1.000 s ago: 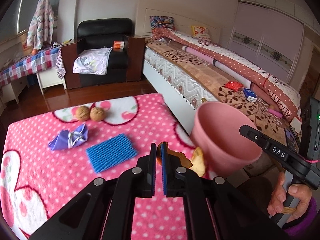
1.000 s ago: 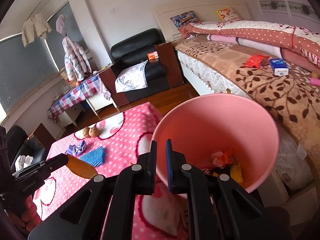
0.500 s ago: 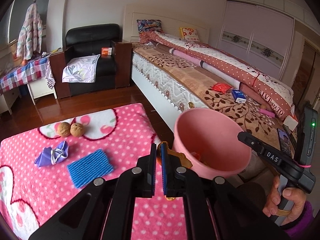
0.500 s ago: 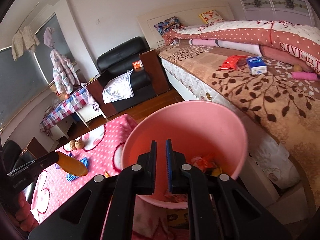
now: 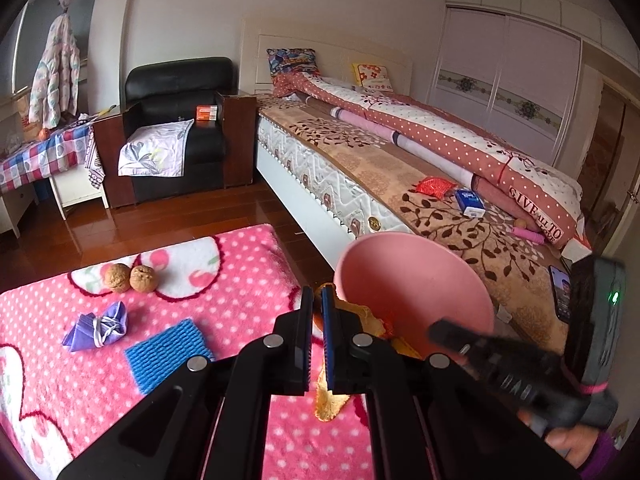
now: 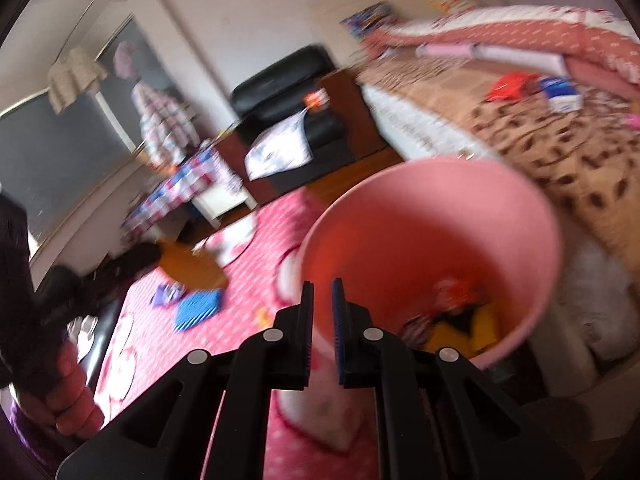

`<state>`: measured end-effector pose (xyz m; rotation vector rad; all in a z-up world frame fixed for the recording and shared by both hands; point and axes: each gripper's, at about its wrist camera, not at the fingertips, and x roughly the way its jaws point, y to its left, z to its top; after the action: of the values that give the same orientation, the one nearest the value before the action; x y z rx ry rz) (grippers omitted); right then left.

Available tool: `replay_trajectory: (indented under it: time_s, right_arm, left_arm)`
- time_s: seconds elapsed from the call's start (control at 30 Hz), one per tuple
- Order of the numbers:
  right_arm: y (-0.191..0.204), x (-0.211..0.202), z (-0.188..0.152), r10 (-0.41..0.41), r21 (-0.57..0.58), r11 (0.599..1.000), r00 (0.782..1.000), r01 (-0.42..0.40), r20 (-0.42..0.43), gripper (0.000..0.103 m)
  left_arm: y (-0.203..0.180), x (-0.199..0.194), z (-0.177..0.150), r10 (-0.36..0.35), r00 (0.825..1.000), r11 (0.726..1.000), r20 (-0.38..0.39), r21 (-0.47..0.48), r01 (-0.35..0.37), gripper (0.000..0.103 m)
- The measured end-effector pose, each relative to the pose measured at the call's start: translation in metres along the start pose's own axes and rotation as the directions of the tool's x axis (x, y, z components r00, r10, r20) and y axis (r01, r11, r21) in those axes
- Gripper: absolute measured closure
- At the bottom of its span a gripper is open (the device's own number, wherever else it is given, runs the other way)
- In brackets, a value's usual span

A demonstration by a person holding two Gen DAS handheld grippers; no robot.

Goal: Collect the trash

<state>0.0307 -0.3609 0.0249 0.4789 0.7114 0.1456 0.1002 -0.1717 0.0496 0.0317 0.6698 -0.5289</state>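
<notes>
Pink bin (image 6: 432, 248) swung nearer; left claw (image 5: 316, 312) pinches peel (image 5: 352, 312) lengthwise toward it

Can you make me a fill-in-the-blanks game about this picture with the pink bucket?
1. The bucket is colored ____.
2. Two ____ sit side by side on the pink blanket.
3. The left tool pinches an orange ____.
4. The foam net beside the purple mask is colored ____.

Missing words: pink; walnuts; peel; blue
</notes>
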Motion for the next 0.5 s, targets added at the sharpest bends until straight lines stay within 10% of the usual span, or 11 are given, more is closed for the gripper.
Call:
replay_trajectory:
  time_s: [0.07, 0.17, 0.5]
  right_arm:
    - [0.013, 0.011, -0.004, 0.021, -0.039, 0.999, 0.999, -0.022, -0.031, 0.093]
    - [0.026, 0.023, -0.006, 0.043, -0.074, 0.996, 0.997, -0.048, -0.060, 0.063]
    - [0.058, 0.073, -0.005, -0.022, -0.186, 0.982, 0.990, -0.004, -0.136, 0.062]
  left_arm:
    - [0.006, -0.004, -0.002, 0.004, 1.000, 1.000, 0.004, -0.015, -0.004, 0.099]
    - [0.016, -0.009, -0.006, 0.010, 1.000, 0.999, 0.004, -0.033, -0.010, 0.099]
    - [0.057, -0.023, -0.017, 0.039, 0.999, 0.992, 0.005, -0.117, -0.038, 0.099]
